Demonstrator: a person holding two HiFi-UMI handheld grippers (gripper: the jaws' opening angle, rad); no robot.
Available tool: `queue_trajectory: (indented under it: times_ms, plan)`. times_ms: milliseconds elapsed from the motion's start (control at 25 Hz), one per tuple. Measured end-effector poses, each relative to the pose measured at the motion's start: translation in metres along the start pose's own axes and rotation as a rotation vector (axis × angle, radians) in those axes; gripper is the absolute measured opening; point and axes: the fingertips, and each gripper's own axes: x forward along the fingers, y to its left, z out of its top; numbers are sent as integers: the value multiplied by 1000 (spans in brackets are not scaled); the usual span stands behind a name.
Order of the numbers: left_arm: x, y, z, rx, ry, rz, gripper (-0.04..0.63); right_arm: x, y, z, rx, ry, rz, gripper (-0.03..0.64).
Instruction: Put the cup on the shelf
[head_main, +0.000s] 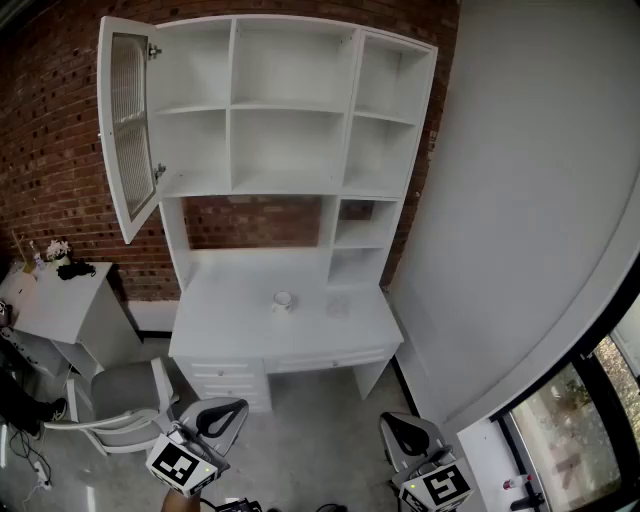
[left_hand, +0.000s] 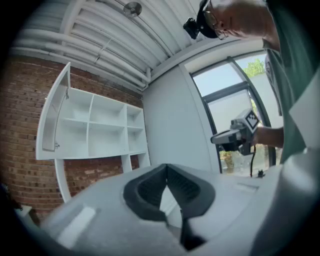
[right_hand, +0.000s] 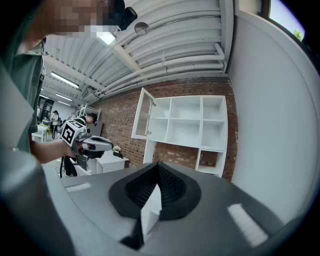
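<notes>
A small white cup stands on the white desk, just left of its middle. Above the desk rises the white shelf unit with open, empty compartments; it also shows as the shelf unit in the left gripper view and the shelf unit in the right gripper view. My left gripper and right gripper hang low at the frame's bottom, well short of the desk. Both are shut with nothing between the jaws: left gripper, right gripper. The cup is hidden in both gripper views.
The shelf's glass door stands swung open at the upper left. A grey chair sits at the desk's left front, beside a small white side cabinet. A white wall and a window close off the right.
</notes>
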Motion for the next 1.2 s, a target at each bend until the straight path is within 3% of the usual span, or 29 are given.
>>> queue_trajectory:
  times_ms: [600, 1200]
  plan:
    - [-2, -5, -6, -8, 2, -14, 3, -6, 4, -3, 14, -12, -15, 8]
    - [-27, 18, -7, -15, -24, -34, 3, 7, 28, 2, 56, -8, -62, 6]
